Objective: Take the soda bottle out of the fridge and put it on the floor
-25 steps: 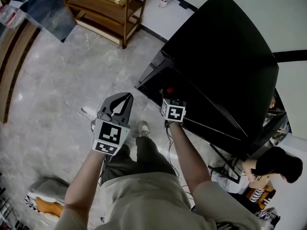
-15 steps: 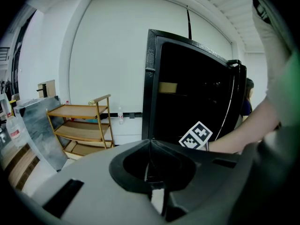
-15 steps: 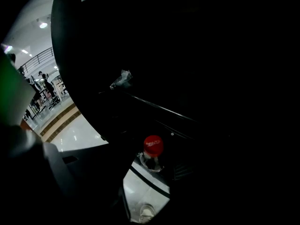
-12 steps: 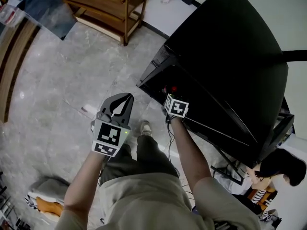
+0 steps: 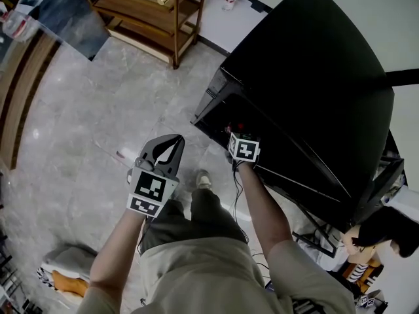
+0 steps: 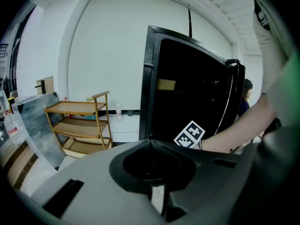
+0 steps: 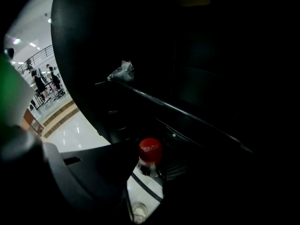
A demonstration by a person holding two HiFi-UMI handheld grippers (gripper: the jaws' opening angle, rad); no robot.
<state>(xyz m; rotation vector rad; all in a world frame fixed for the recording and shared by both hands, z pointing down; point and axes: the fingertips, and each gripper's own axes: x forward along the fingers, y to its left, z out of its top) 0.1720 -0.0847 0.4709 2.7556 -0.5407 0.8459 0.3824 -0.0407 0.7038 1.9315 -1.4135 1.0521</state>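
Your right hand-held gripper (image 7: 145, 184), jaws just closing, grips the soda bottle (image 7: 147, 169) under its red cap (image 7: 150, 150), print unreadable; left hand-held gripper (image 6: 150, 143) closed, empty.

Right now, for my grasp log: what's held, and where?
Right tongs have just been closing around the bottle at its neck; whether they grip cannot be told. Left tongs shut, empty.
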